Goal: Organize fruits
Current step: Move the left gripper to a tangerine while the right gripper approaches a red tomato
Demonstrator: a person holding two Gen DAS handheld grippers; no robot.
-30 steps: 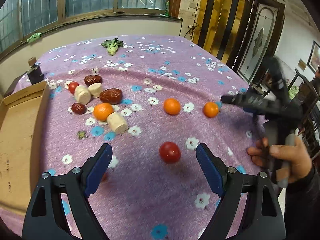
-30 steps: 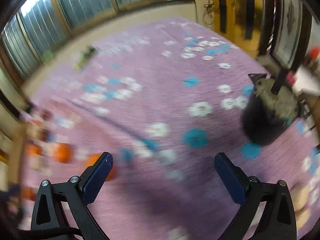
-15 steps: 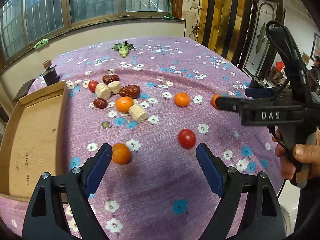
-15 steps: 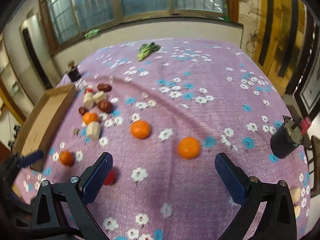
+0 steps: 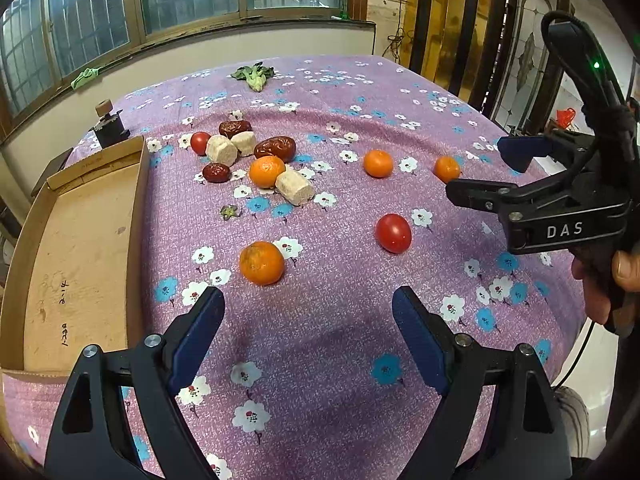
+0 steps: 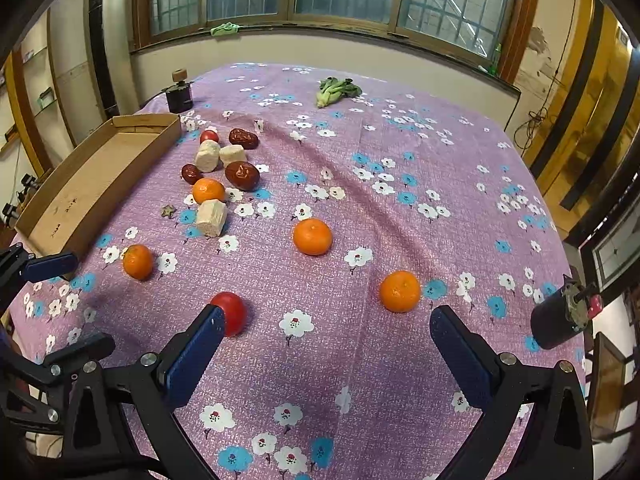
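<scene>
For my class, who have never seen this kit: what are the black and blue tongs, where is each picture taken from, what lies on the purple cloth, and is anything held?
Nobody here is a robot. A person holds a two-finger clamp in each hand, with a wide-angle camera looking along its fingers. One picture looks out from the left gripper, the other from the right gripper. Both are open and hold nothing. On the flowered tablecloth lie four oranges, such as the nearest orange, a red tomato, dark dates, pale chunks and a leafy green. The cardboard tray holds nothing visible.
</scene>
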